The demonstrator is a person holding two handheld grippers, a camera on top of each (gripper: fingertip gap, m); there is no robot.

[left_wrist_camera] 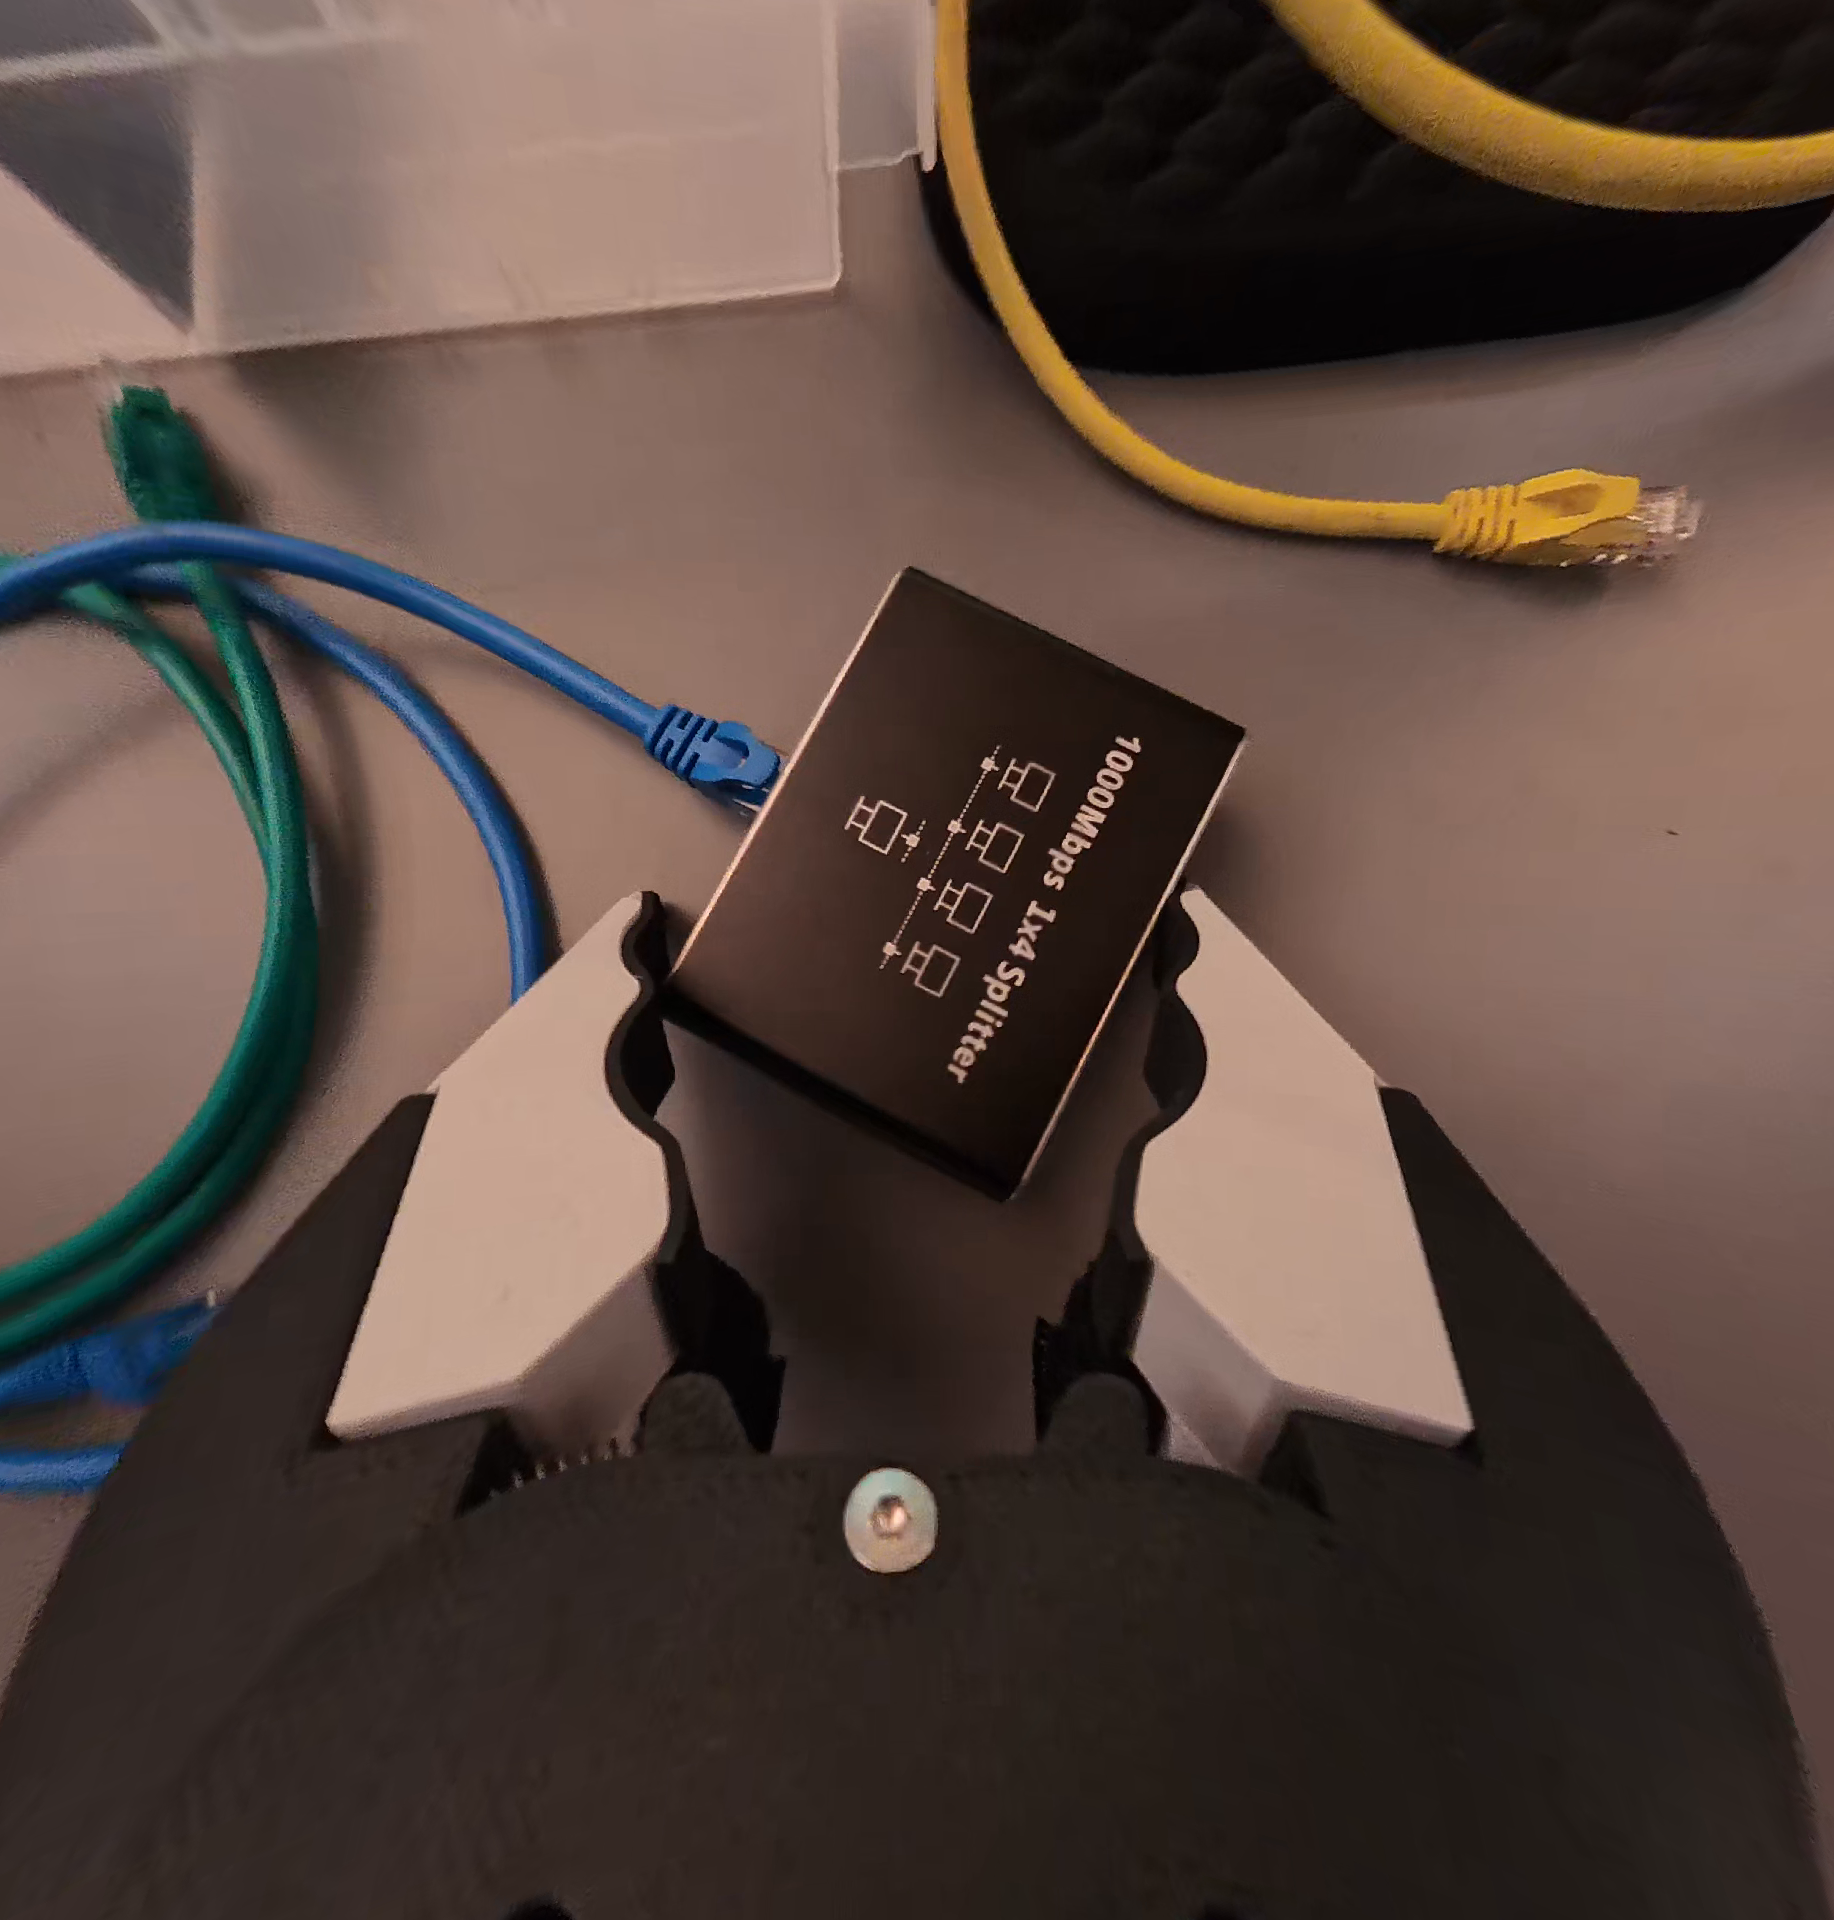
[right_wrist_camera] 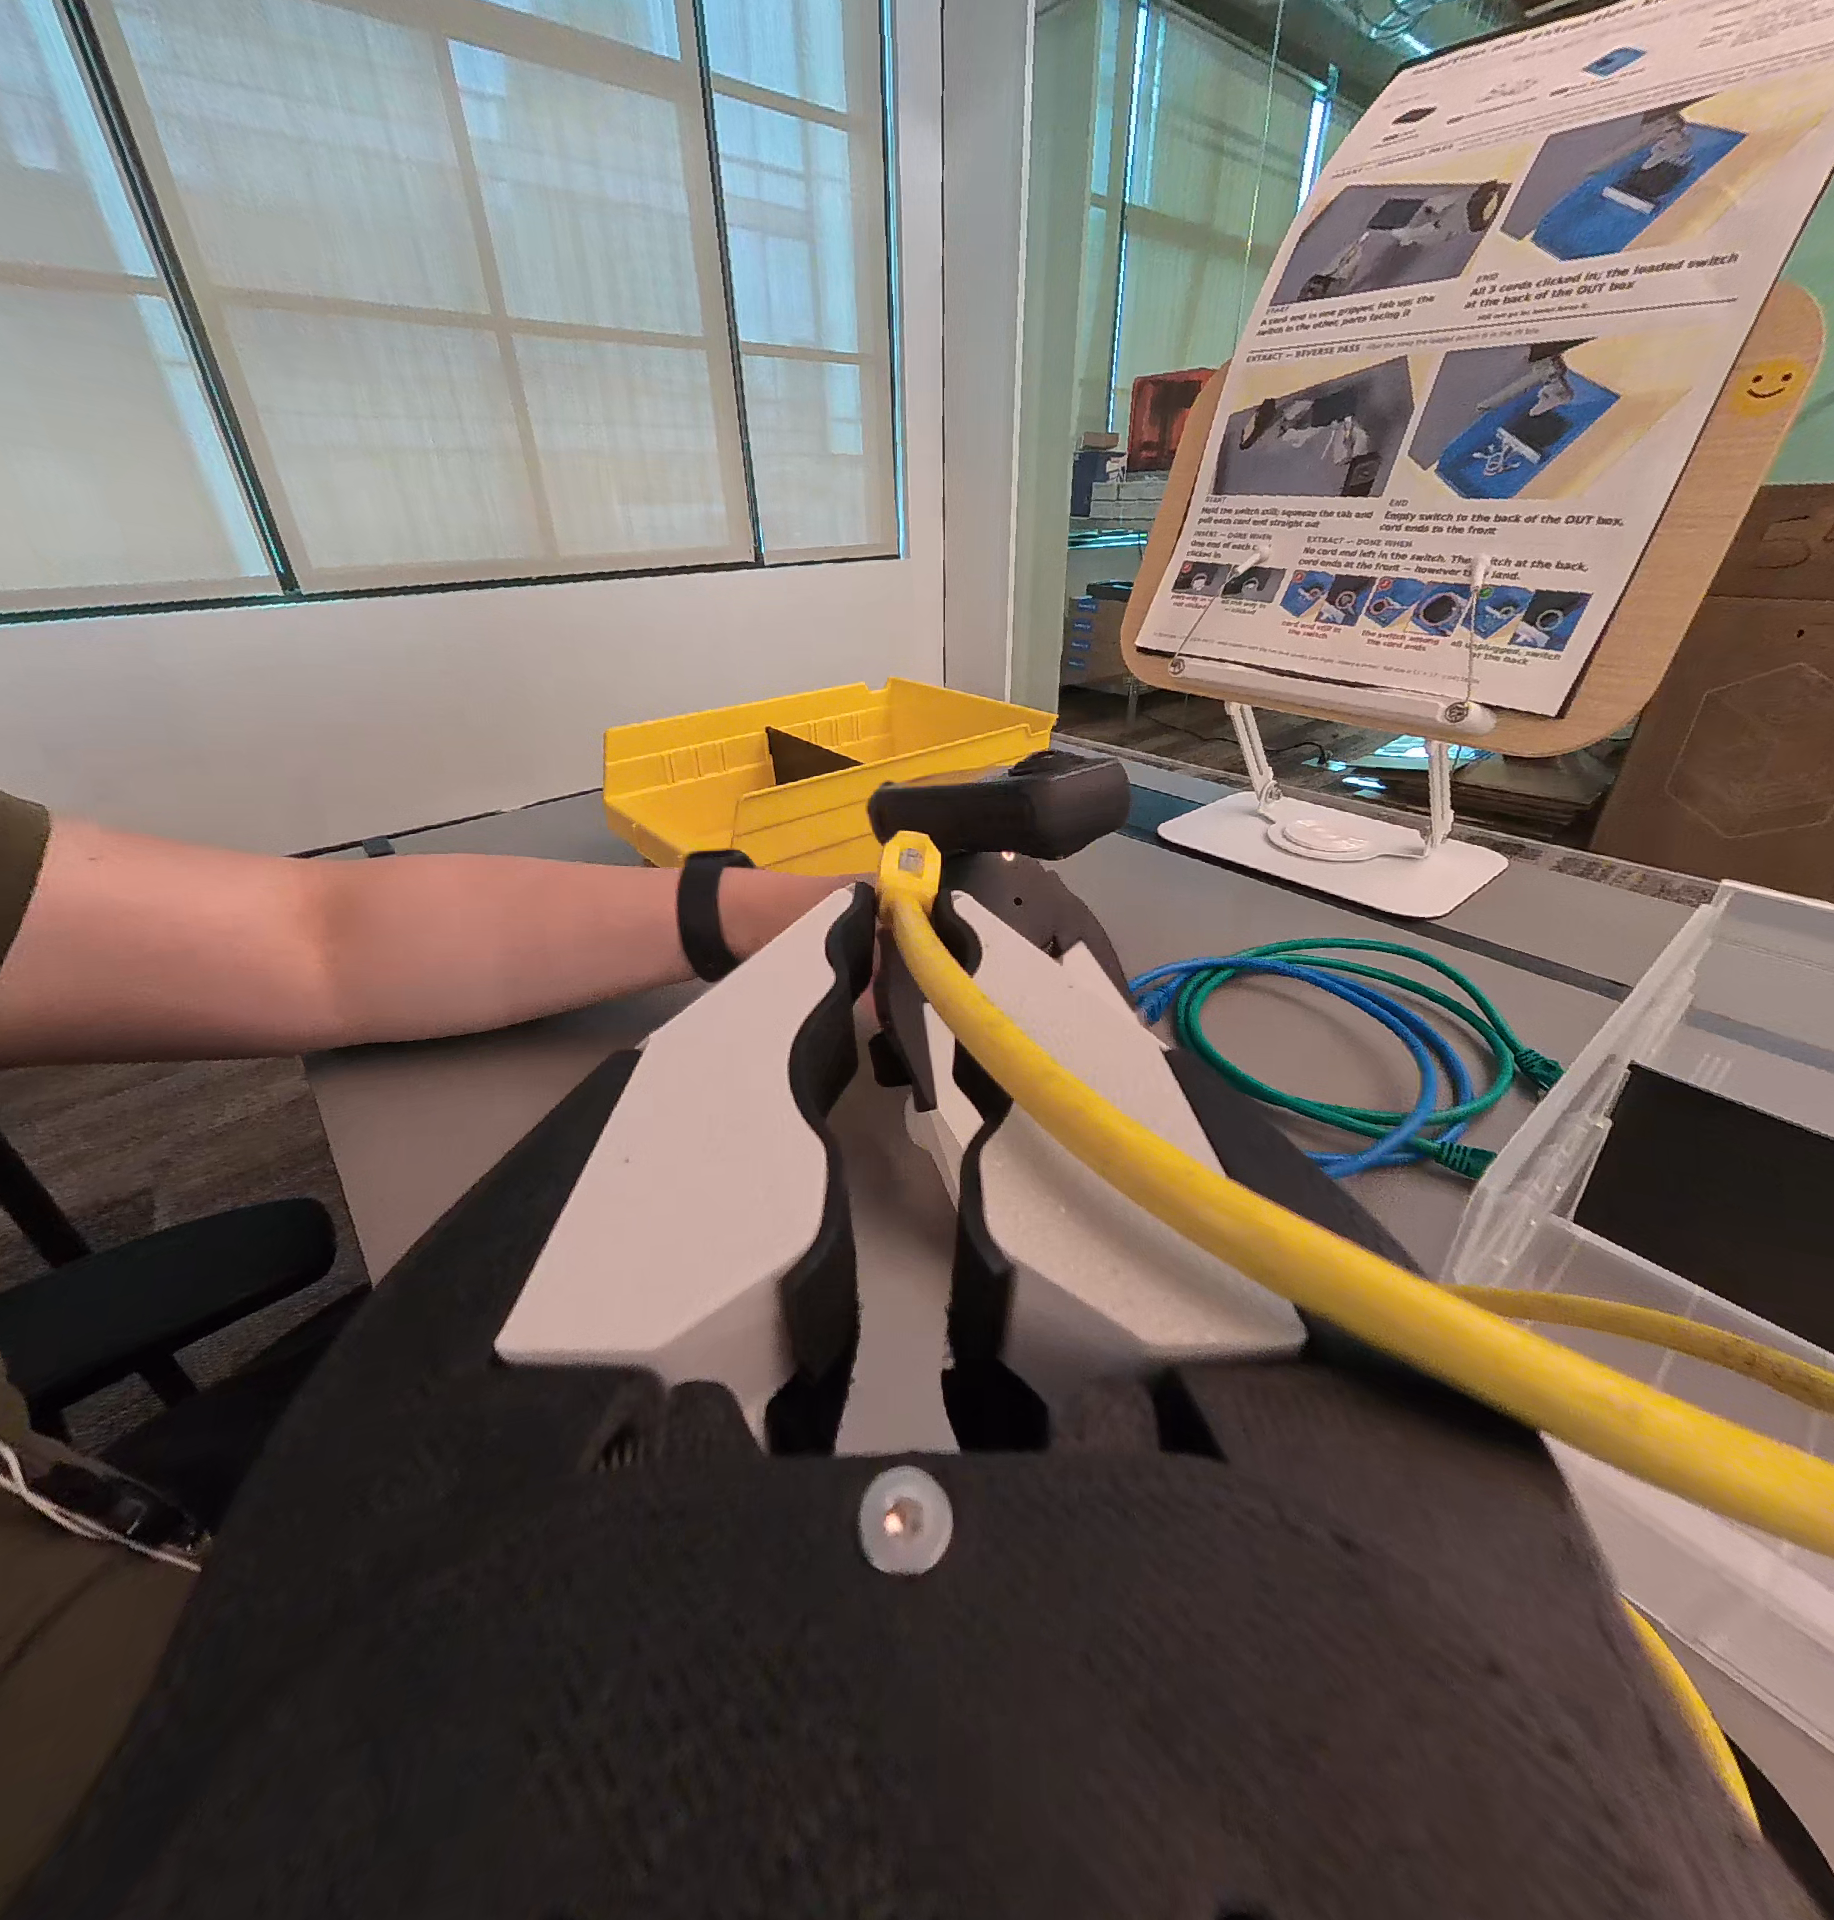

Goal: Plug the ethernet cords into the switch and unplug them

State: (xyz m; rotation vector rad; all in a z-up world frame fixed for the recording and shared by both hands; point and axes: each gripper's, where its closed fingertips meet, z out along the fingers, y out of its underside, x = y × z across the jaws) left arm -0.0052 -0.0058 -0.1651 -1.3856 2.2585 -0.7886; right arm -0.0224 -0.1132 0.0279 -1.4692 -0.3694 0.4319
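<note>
The black switch (left_wrist_camera: 954, 883) lies tilted on the grey table between the fingers of my left gripper (left_wrist_camera: 913, 920), which press its two sides. A blue cord's plug (left_wrist_camera: 721, 753) meets the switch's left face; I cannot tell if it is seated. My right gripper (right_wrist_camera: 908, 920) is shut on the yellow cord (right_wrist_camera: 1152, 1143) just behind its plug (right_wrist_camera: 911, 862), held above the table. The yellow cord's other plug (left_wrist_camera: 1557, 520) lies loose to the right of the switch. A green cord (left_wrist_camera: 258, 935) lies coiled with the blue one at the left.
A clear acrylic box (right_wrist_camera: 1671, 1091) stands at the right, with a black foam pad (left_wrist_camera: 1412, 208) beside it. A yellow bin (right_wrist_camera: 819, 769) and a paper sheet on a stand (right_wrist_camera: 1464, 364) are at the back. A person's arm (right_wrist_camera: 321, 935) reaches across the table. The grippers' ends are close to 20 centimetres from one another.
</note>
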